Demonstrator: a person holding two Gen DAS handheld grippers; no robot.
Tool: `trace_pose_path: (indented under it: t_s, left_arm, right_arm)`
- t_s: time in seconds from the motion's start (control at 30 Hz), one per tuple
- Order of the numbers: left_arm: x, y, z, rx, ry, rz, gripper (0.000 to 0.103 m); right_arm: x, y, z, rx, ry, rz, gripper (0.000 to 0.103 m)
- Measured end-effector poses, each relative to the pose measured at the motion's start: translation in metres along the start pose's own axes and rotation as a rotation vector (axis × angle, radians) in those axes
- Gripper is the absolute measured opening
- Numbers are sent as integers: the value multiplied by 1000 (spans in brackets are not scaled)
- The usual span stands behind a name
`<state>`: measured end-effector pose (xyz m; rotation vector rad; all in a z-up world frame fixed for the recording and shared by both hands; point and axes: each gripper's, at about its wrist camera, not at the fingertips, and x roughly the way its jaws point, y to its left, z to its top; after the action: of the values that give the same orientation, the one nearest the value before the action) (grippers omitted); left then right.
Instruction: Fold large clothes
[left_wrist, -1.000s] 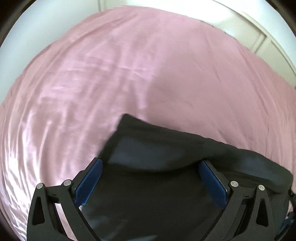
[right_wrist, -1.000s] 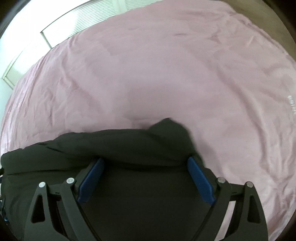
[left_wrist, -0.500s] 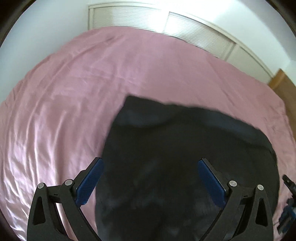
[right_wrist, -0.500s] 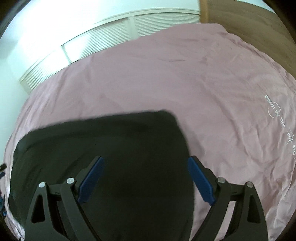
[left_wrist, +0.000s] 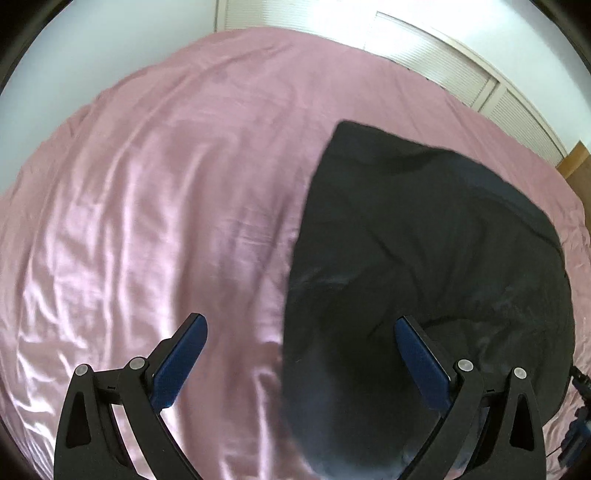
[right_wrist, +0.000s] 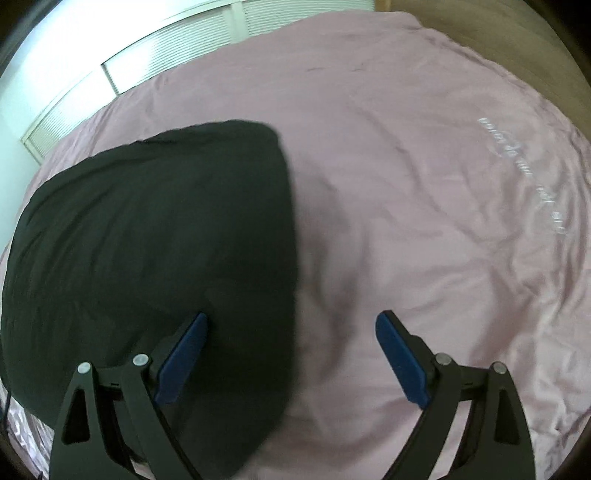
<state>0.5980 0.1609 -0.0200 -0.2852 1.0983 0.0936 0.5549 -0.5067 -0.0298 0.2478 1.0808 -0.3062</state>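
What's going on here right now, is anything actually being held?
No. A person holds two grippers over a black garment lying in a folded block on a pink bedsheet. The left gripper and right gripper both stand wide open with nothing pinched. Each hangs over one side edge of the garment, one finger above the cloth and the other above bare sheet.

Pink bed sheet (left_wrist: 155, 206) — glossy, satiny cloth, finely creased; black garment (left_wrist: 424, 240) — matt, soft cloth.
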Motion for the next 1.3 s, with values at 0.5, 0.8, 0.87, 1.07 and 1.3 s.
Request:
trace_pose_path:
  t_s: [0.5,0.8,0.87,1.07,1.3]
  left_arm:
    - [-45,-12,-46,58,-61,-37,100]
    - [-26,-106,-81,292,-116,-71,100]
    - [-16,-112,-87,315,-115,-52,100]
    - [-9,-102,-95,309,-119,-64,100]
    - [-7,-92,-100,313,-123,-62,100]
  right_arm:
    - [-50,7,-20,-15,-18,87,93]
    - [-53,122,-50,-282,-60,185,93]
    - [-46,136,-57,-321,-45,183,93]
    - [-29,141,-69,-324,-22,170,93]
    - [-25,128,-73,-289,-13,146,93]
